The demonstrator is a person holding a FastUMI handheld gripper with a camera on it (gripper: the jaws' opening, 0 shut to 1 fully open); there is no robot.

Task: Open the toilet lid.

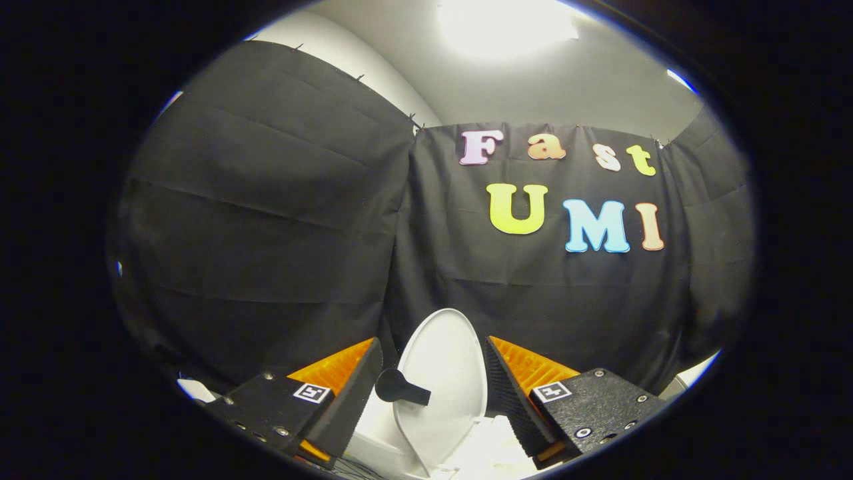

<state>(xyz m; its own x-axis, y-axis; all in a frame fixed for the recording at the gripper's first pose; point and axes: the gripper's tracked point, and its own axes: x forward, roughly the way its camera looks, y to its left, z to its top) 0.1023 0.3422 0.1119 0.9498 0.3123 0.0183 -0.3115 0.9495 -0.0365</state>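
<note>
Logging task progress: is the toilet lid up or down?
Up: the toilet lid stands raised on edge between the open gripper's fingers.

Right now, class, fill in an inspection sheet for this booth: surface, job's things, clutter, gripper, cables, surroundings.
Surface: nothing seen.
Job's things: white toilet lid raised, near upright, between the fingers; a dark knob juts from its left edge.
Clutter: nothing seen.
Gripper: gripper open, fingers either side of the lid; contact cannot be told.
Cables: nothing seen.
Surroundings: black cloth wall behind; ceiling light above.
</note>
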